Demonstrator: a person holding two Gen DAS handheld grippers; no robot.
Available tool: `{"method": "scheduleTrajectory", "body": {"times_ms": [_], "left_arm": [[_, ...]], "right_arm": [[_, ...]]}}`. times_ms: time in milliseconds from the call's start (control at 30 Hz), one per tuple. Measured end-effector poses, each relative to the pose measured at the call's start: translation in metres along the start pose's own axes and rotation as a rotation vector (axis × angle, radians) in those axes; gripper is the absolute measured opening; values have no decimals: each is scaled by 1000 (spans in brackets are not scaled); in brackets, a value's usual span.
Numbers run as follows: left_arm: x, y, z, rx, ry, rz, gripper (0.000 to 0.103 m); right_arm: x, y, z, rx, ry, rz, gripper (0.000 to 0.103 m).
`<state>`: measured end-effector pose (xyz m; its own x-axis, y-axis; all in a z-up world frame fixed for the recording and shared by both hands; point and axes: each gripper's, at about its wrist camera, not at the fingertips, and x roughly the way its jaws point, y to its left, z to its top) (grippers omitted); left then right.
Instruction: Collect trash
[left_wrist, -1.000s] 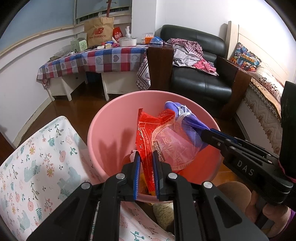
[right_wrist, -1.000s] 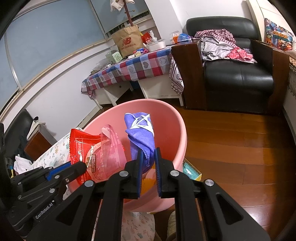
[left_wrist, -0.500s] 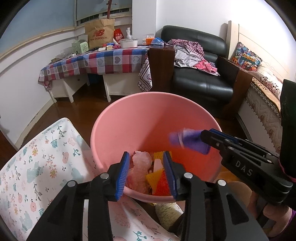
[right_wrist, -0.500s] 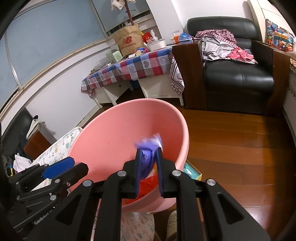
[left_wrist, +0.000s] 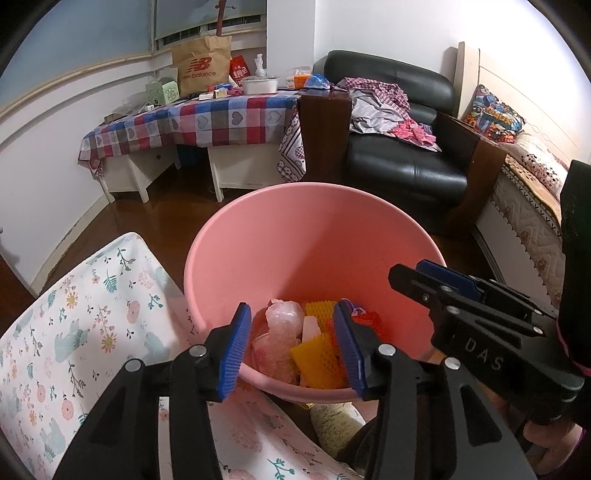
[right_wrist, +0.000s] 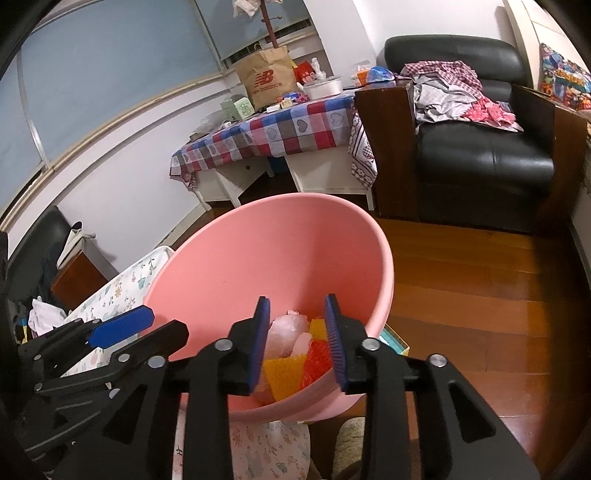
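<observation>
Trash (left_wrist: 295, 343) lies in the pink basin (left_wrist: 295, 240) just beyond both the left tongs (left_wrist: 291, 343) and right tongs (right_wrist: 295, 339), jaws opening and empty; dropping looks done, fetching more likely follows.

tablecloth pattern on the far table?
Red, blue and grey check with hearts on the tablecloth; clearest in the left wrist view.

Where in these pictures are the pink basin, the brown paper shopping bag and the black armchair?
pink basin (left_wrist: 295, 236), left wrist view, bare inner wall.
brown paper shopping bag (right_wrist: 264, 79), right wrist view, printed front.
black armchair (left_wrist: 402, 173), left wrist view, seat cushion.
</observation>
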<state>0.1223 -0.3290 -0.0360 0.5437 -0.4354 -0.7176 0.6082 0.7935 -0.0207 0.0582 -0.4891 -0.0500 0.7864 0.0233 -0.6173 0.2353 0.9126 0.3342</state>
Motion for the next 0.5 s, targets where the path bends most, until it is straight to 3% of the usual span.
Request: {"method": "scheduleTrajectory", "body": {"times_ms": [500], "left_arm": [[-6, 7, 3, -29, -1, -1, 52]], "right_arm": [[-5, 8, -1, -9, -8, 20, 37]]}}
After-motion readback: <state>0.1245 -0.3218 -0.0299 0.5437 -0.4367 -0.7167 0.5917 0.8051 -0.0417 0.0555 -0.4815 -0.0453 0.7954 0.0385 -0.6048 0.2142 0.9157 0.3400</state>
